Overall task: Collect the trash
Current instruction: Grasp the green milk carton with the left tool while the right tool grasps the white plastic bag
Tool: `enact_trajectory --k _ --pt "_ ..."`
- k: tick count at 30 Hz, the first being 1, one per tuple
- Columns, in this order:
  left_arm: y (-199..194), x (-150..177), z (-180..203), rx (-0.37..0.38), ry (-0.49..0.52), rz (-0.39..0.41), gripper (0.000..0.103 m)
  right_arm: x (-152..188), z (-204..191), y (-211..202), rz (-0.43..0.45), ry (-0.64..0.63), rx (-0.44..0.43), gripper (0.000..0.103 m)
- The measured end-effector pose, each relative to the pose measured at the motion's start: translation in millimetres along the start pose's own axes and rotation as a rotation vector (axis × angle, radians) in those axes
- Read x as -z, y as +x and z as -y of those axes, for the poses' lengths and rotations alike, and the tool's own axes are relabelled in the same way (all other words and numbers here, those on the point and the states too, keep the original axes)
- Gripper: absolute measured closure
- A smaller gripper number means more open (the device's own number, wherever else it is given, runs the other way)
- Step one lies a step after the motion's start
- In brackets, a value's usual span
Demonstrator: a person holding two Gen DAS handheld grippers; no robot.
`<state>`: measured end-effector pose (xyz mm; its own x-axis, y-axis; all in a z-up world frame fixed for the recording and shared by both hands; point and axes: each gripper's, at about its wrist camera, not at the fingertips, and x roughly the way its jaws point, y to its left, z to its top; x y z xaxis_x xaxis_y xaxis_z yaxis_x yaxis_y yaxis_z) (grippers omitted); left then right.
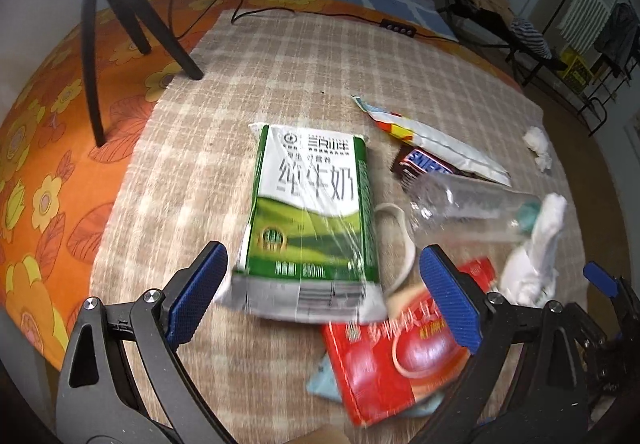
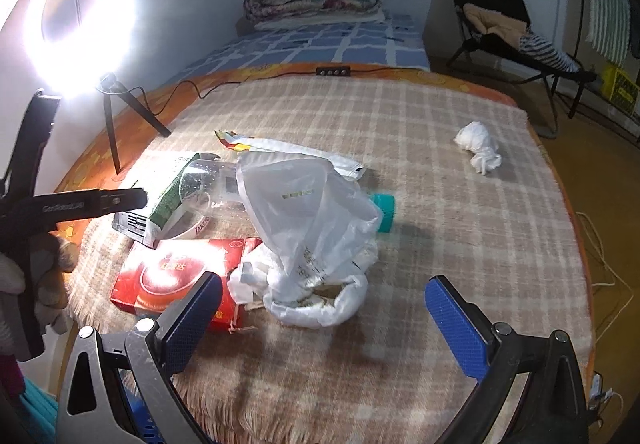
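A green and white milk carton lies flat on the plaid cloth, its near end between my open left gripper's blue pads. A red packet lies just below it, under the right pad. A clear plastic bottle with a teal cap, a Snickers wrapper and a white snack wrapper lie to the right. In the right wrist view my right gripper is open and empty, just short of a crumpled white plastic bag. The carton, red packet and bottle cap show there too.
A crumpled tissue lies apart at the far right of the cloth. A ring light on a tripod stands at the left edge, its cable and switch along the far edge. A bed and a chair lie beyond.
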<state>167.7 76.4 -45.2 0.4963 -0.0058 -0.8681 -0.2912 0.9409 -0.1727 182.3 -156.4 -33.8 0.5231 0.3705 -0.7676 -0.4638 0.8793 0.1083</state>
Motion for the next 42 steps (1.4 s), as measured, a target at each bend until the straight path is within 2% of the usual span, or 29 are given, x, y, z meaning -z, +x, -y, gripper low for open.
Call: enact_trajectory --k 11,14,22,26,28,30,32,34,37,38,39,42 --pt "30.2 -14.5 6.1 -0.06 0.01 -0.037 0.005 -14.1 -6.6 30.3 -0.053 -0.007 0.009 0.001" --pt "38.1 -16.3 4.8 -0.066 0.007 -0.055 0.019 -16.5 -8.5 39.1 -0.073 -0.014 0.027 0.001" --pt "42.6 -18.7 1.9 -0.052 0.007 -0.047 0.022 -19.0 -4.9 55.9 -0.122 0.015 -0.01 0.005" --pt "39.5 -19.4 1.0 -0.047 0.0 -0.031 0.023 -18.5 -1.3 61.3 -0.151 0.044 -0.076 0.021" --pt "35.6 -19.3 0.7 -0.048 -0.001 -0.02 0.023 -18.9 0.7 59.9 -0.15 0.063 -0.093 0.026" --pt "31.5 -20.0 -1.1 -0.045 -0.007 -0.008 0.024 -19.7 4.0 57.5 -0.144 0.076 -0.109 0.036" --pt "27.9 -19.8 -2.6 -0.042 -0.011 0.003 0.024 -20.7 9.9 54.9 -0.137 0.109 -0.138 0.04" --pt "23.3 -18.7 -3.0 -0.041 -0.01 0.011 0.024 -20.6 15.7 53.1 -0.13 0.144 -0.171 0.051" --pt "16.2 -17.9 -4.3 -0.038 -0.012 0.027 0.024 -19.9 22.9 50.5 -0.122 0.186 -0.207 0.055" --pt "13.5 -17.0 -4.7 -0.037 -0.013 0.032 0.024 -19.8 24.0 49.3 -0.118 0.19 -0.213 0.064" --pt "10.6 -16.7 -5.5 -0.038 -0.015 0.038 0.024 -19.7 25.3 47.9 -0.115 0.197 -0.227 0.067" --pt "2.4 -15.3 -5.0 -0.039 -0.012 0.053 0.024 -20.7 27.5 42.2 -0.099 0.209 -0.239 0.071"
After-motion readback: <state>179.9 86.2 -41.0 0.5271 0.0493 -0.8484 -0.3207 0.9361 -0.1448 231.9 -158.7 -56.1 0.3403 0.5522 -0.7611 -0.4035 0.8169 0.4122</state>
